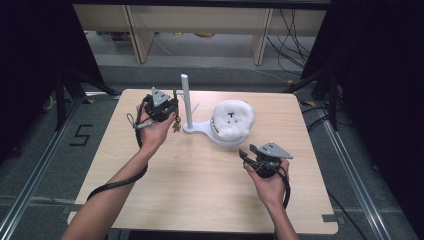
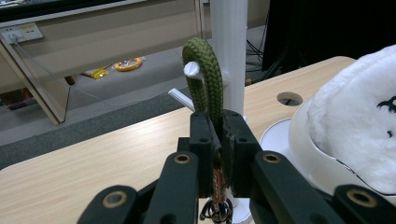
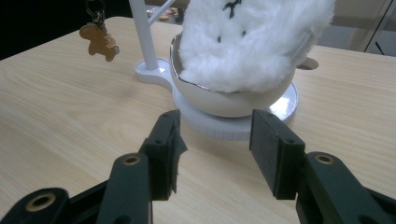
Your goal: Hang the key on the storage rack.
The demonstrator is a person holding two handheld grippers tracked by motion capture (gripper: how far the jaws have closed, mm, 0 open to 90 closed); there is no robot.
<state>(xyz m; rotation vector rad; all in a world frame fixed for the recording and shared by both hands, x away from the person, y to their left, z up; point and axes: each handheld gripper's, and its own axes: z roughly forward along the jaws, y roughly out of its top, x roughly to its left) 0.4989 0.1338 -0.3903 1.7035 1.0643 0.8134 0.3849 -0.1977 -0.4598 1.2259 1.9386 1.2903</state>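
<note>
A white stand (image 1: 186, 102) with a tall pole and short pegs rises at the table's back middle. My left gripper (image 1: 173, 106) is beside its pole, shut on an olive braided cord loop (image 2: 208, 79). The loop arches over a white peg (image 2: 192, 69); whether it rests on the peg I cannot tell. A brown gingerbread charm (image 1: 176, 126) dangles under the gripper. Right of the pole, a white bowl (image 1: 219, 138) holds a fluffy white plush (image 1: 231, 117). My right gripper (image 1: 247, 151) is open and empty in front of the bowl (image 3: 224, 105), a short way off.
The light wooden table (image 1: 200, 190) has a round hole (image 2: 289, 98) near its back edge. Behind the table are wooden furniture legs, cables on the floor and dark curtains at both sides. A cable trails from the left gripper along the forearm.
</note>
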